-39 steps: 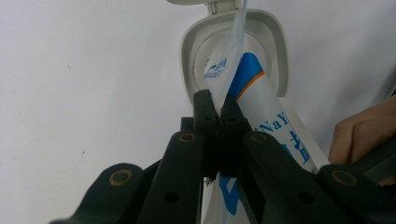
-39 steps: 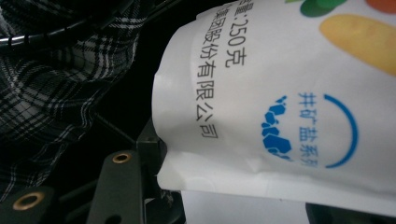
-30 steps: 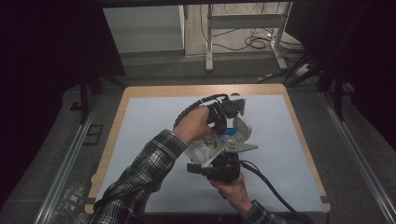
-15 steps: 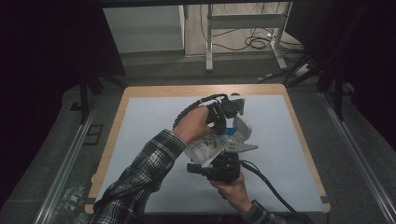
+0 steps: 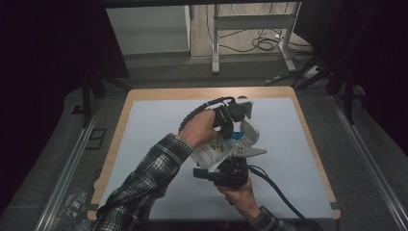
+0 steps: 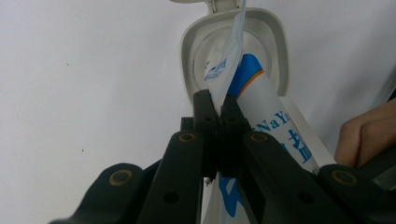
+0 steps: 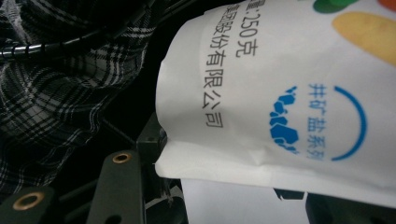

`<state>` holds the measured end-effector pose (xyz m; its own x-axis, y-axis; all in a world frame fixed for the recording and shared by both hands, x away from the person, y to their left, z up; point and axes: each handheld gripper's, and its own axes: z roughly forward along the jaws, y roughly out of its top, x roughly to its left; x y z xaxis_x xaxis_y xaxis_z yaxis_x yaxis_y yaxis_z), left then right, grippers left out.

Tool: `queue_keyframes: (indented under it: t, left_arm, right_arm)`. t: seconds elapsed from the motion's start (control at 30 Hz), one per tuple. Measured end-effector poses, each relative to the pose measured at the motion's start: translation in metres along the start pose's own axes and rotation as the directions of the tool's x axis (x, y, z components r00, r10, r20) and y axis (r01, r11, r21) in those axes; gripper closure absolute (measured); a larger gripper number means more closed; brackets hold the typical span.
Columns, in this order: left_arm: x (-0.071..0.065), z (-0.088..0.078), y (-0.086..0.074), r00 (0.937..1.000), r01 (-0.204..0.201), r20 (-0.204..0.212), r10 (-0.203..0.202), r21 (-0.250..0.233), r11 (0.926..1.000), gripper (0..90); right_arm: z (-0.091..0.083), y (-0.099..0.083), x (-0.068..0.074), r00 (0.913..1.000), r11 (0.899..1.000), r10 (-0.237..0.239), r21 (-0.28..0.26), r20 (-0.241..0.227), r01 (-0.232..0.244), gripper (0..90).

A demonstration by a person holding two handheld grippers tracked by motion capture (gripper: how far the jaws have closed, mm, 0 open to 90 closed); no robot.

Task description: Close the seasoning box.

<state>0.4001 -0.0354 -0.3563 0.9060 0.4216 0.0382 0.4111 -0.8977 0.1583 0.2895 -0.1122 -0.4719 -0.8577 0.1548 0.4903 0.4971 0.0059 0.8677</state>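
Pouch [image 5: 217, 153] of white printed plastic, held up over the middle of the table between both grippers, tilted, blue and green print showing. Right beside its upper end, a white container [image 5: 249, 136] with hinged lid flipped open; in the left gripper view the mouth of that container [image 6: 236, 56] sits just beyond the jaw tips, with the pouch's blue-printed end [image 6: 261, 107] leaning into it. Nothing else on the mat near them.

Left gripper [image 5: 226, 126] coming in from above and behind the pouch, jaws pressed together, pinching a thin translucent strip [image 6: 232, 60] of the pouch's top edge between the black fingertips [image 6: 203, 105]. Left hand [image 5: 199, 129] wrapped round the gripper body, plaid sleeve [image 5: 144, 187] stretching back to the bottom left corner, black cable [image 5: 195, 113] looping over the wrist.

Right gripper [image 5: 225, 173] low and near the front edge, pointing up at the pouch's bottom, jaws partly spread and clamped on the folded lower seam [image 7: 224, 163], Chinese print filling its own view. Right hand [image 5: 240, 195] gripping from beneath, cable [image 5: 274, 190] trailing off to the bottom right.

Pale blue-white mat [image 5: 159, 125] over a wood-edged table [image 5: 120, 125]. Beyond, a dim room: grey floor, metal desk legs [image 5: 215, 43], loose cables [image 5: 262, 44], dark frame rails [image 5: 67, 168] at each side.
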Motion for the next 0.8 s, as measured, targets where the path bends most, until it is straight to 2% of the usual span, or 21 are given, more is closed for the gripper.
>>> queue_keyframes:
  t: [0.8]
  left_arm:
    - [0.0000,0.0036,0.0009,1.0000,0.007,0.002,-0.007,0.014,0.9999,89.4]
  right_arm:
    - [-0.0005,0.0006,0.0002,1.0000,1.000,-0.001,-0.008,-0.001,0.001,48.4]
